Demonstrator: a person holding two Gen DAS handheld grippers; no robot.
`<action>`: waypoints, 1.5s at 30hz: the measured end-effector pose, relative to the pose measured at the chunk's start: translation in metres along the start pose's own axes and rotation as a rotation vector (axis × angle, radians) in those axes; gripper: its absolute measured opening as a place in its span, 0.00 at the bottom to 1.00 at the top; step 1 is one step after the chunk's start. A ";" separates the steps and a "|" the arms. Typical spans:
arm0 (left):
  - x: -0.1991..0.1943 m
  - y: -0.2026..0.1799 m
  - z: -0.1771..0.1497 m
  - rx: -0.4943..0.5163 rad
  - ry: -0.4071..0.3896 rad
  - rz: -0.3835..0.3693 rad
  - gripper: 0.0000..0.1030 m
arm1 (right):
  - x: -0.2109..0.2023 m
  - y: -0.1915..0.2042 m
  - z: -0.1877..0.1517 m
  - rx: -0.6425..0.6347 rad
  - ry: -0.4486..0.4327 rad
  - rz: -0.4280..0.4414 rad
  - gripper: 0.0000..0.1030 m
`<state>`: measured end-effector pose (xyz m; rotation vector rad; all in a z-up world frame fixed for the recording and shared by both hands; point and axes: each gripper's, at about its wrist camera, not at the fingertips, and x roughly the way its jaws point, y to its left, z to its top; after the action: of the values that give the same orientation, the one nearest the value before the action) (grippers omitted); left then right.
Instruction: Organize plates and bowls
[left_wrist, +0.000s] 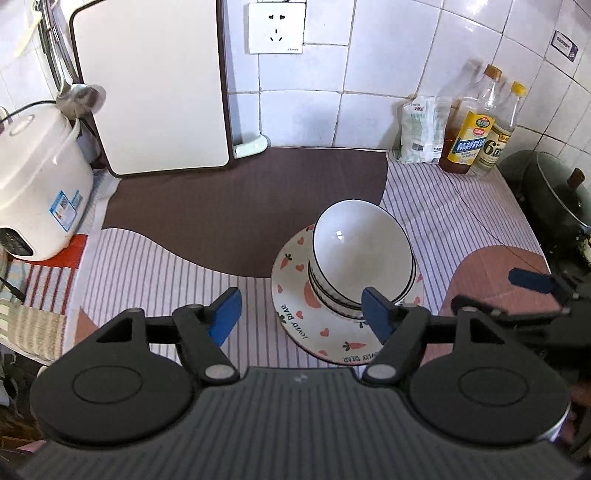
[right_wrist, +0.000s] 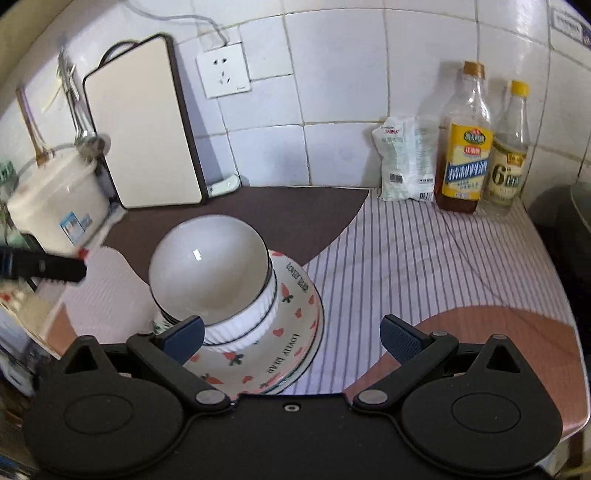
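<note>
Left tool (left_wrist: 301, 314) with blue pads spread wide, holding nothing; right tool (right_wrist: 291, 338) likewise agape and empty. Between and below both, stack of white ribbed bowls (left_wrist: 360, 258), mouths upward, axis upright, seated on carrot-and-heart patterned plates (left_wrist: 295, 295) on striped tabletop (left_wrist: 147, 266).

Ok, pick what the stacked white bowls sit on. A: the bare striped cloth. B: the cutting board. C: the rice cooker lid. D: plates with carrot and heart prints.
D: the white bowls are nested on the carrot-and-heart printed plates.
</note>
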<state>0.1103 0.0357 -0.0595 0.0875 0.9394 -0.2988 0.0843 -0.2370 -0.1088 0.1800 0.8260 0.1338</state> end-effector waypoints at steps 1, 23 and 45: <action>-0.003 0.000 -0.001 0.008 0.001 0.005 0.72 | -0.003 -0.001 0.003 0.011 0.006 0.007 1.00; -0.076 -0.012 -0.019 0.019 -0.027 0.076 0.90 | -0.122 0.010 0.030 0.002 -0.073 -0.230 1.00; -0.104 -0.036 -0.054 0.017 -0.077 0.075 0.89 | -0.167 0.029 -0.005 0.001 -0.077 -0.255 1.00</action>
<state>0.0006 0.0344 -0.0057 0.1257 0.8555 -0.2387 -0.0324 -0.2400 0.0138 0.0786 0.7653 -0.1125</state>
